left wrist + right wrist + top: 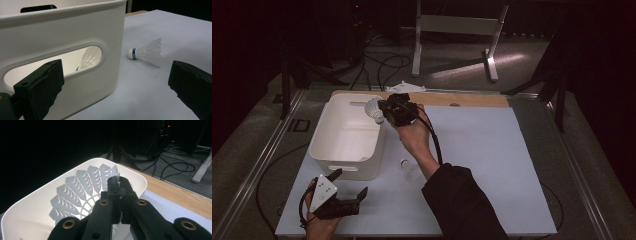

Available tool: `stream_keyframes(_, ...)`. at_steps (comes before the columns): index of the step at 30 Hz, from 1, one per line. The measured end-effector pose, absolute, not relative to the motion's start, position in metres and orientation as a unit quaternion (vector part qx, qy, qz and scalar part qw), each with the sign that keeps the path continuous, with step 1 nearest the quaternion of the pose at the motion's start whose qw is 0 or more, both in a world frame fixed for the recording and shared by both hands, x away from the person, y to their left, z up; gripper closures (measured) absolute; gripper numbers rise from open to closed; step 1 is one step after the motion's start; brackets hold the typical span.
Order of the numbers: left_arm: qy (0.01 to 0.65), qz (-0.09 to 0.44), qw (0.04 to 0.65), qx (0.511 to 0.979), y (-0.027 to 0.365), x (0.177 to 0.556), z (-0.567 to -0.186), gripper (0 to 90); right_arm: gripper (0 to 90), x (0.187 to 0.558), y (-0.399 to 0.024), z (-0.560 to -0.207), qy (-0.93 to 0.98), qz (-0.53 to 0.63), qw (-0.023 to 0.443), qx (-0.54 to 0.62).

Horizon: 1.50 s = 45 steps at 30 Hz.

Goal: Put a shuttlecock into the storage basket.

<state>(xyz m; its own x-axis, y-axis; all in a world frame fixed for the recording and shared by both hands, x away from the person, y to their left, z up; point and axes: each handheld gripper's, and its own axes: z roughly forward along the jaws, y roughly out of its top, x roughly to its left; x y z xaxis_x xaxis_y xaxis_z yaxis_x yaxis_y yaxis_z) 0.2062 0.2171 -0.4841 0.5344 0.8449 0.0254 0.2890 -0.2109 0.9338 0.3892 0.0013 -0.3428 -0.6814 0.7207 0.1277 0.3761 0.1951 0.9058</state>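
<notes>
My right tongs [384,111] are pinching a white shuttlecock [374,109] by the edge of its skirt, jaws pressed together on the thin plastic; in the right gripper view the skirt [82,192] fans out just past the jaw tips. It hangs over the far right corner of the white bin [324,150], above the rim, not yet inside.

My left tongs [346,189] sit spread wide and empty at the near left of the tabletop [492,165], pointing at the bin's near wall. Through its handle slot in the left gripper view, another shuttlecock's skirt shows inside the bin [62,32].

A second shuttlecock [147,52] lies on its side on the tabletop just right of the bin, cork end toward the bin wall.

Handling, as I judge it: almost weightless, skirt springy but easily creased, so a light pinch does. The cork head is the firmer place to take hold; rounded, though, and it may roll.
</notes>
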Motion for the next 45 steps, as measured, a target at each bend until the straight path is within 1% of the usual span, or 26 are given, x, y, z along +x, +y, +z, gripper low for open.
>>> stream_keyframes(26,0.391,0.283,0.492,0.724,0.218,0.206,-0.484,0.6,89.7,0.380,0.032,-0.345,0.769,0.523,0.146,0.338)
stream_keyframes(36,0.391,0.283,0.493,0.724,0.218,0.206,-0.484,0.6,89.3,0.378,0.037,-0.347,0.772,0.523,0.143,0.333)
stream_keyframes(37,0.391,0.283,0.492,0.724,0.218,0.206,-0.484,0.6,87.2,0.378,0.037,-0.347,0.771,0.524,0.142,0.333)
stream_keyframes(38,0.390,0.284,0.492,0.724,0.218,0.206,-0.484,0.6,79.9,0.377,0.038,-0.347,0.768,0.527,0.143,0.333)
stream_keyframes(40,0.391,0.284,0.492,0.724,0.219,0.206,-0.484,0.6,60.0,0.378,0.036,-0.346,0.760,0.541,0.141,0.332)
stream_keyframes(42,0.391,0.284,0.492,0.724,0.219,0.206,-0.484,0.6,42.8,0.379,0.034,-0.346,0.755,0.544,0.141,0.338)
stream_keyframes(43,0.391,0.284,0.492,0.724,0.219,0.206,-0.484,0.6,37.4,0.380,0.033,-0.346,0.756,0.539,0.145,0.341)
stream_keyframes(45,0.391,0.284,0.492,0.724,0.218,0.206,-0.484,0.6,32.1,0.380,0.031,-0.346,0.759,0.536,0.149,0.339)
